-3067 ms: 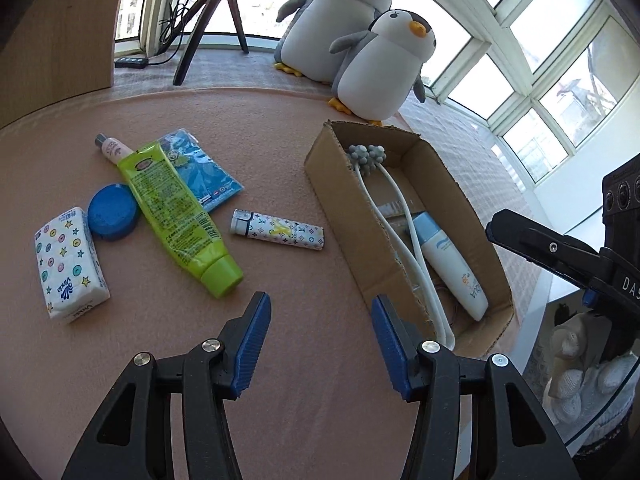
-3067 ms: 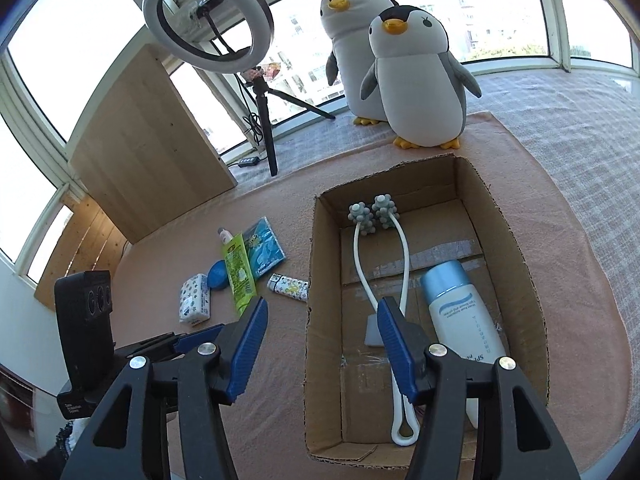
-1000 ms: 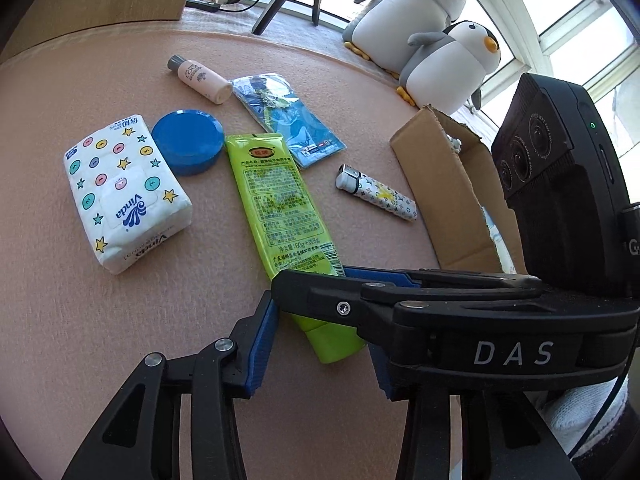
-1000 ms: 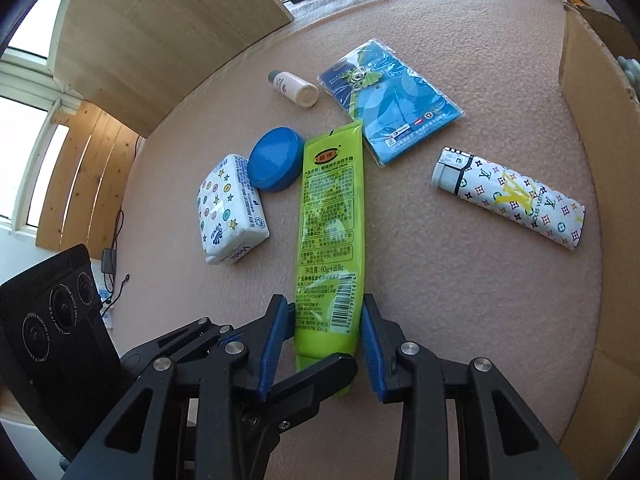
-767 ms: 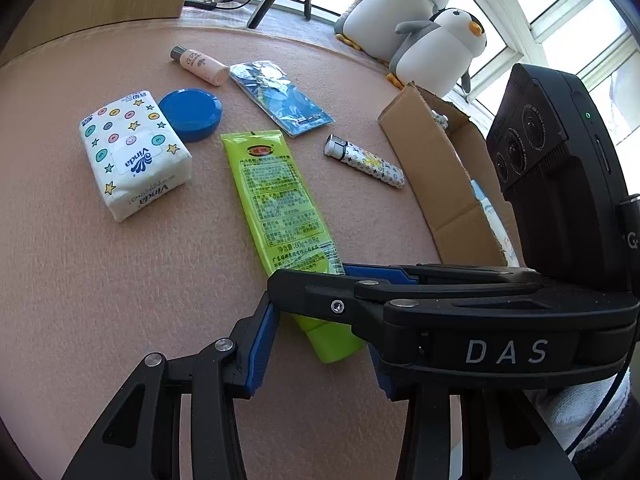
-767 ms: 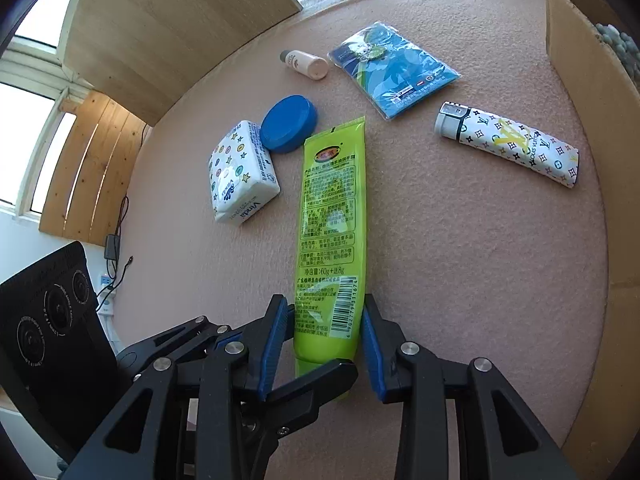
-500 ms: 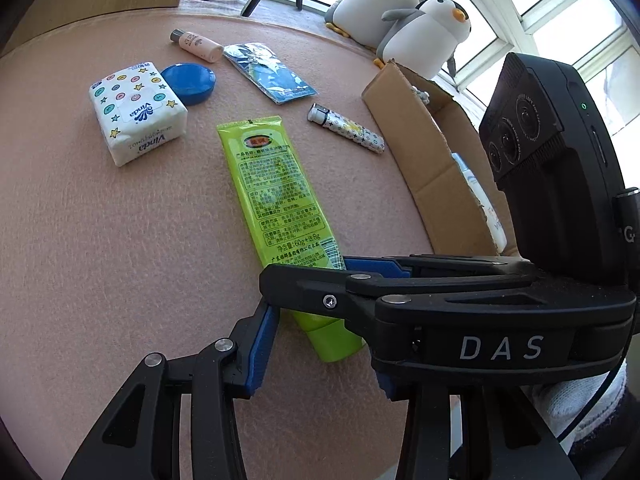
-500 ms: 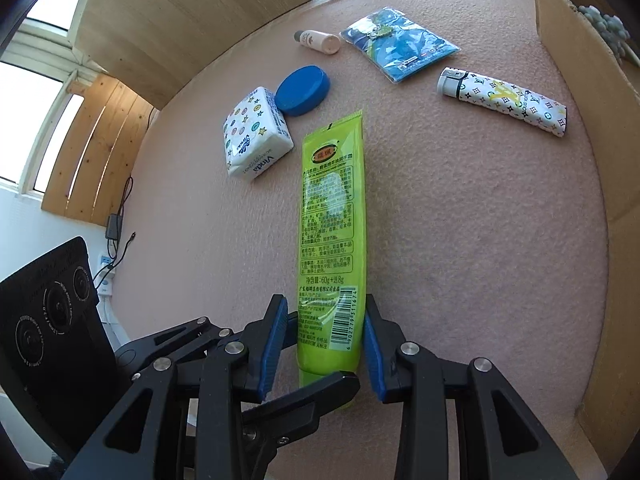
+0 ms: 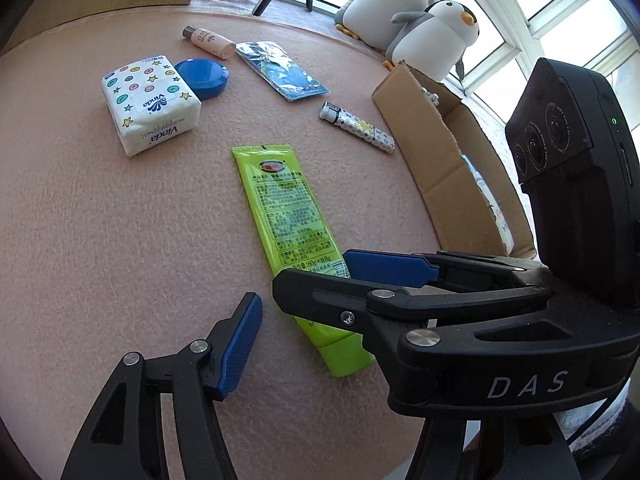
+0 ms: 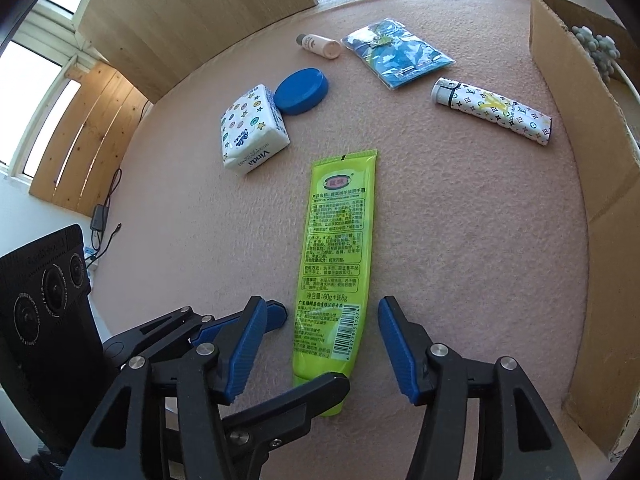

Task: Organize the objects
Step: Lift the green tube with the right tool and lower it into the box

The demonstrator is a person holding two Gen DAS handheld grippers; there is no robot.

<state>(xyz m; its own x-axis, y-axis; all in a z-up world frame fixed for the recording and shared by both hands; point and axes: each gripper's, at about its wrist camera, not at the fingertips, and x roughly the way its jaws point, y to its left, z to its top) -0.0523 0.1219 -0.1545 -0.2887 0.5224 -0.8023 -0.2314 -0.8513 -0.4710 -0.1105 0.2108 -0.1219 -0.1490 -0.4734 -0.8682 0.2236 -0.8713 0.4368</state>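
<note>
Green tube (image 10: pixel 338 264) flat on the pink desk (image 10: pixel 200 240), cap end near, crimped end pointing away toward the far clutter. Right gripper (image 10: pixel 320 344) spread open, blue fingers (image 10: pixel 244 344) standing either side of the barcode end, clear of the plastic on both sides, nothing gripped. Left gripper (image 9: pixel 304 328) open too, empty, one finger (image 9: pixel 236 348) visible just left of the tube's cap end; the other hidden behind the right tool crossing in front.

Cardboard box (image 10: pixel 576 160) at the right, open-topped, a white bottle (image 9: pixel 490 208) and a knobbed massager (image 10: pixel 596 46) already inside. Left to sort: tissue pack (image 10: pixel 252 134), blue round lid (image 10: pixel 302 91), small pink bottle (image 10: pixel 320 46), blue packet (image 10: pixel 396 54), patterned lighter-shaped tube (image 10: pixel 494 110).

Step in hand, by the look of it: picking the green tube for the box. Doing it well: lower the right fingers until the tips brush the felt, keep the tube centred between them, then close across its width near the firm cap shoulder rather than the soft middle, which will likely flatten and slide. Squeeze gently; too hard risks buckling. Left tool best kept off to the side so the two do not clash. Lift level, swing right over the box wall, lay it lengthwise beside the bottle
</note>
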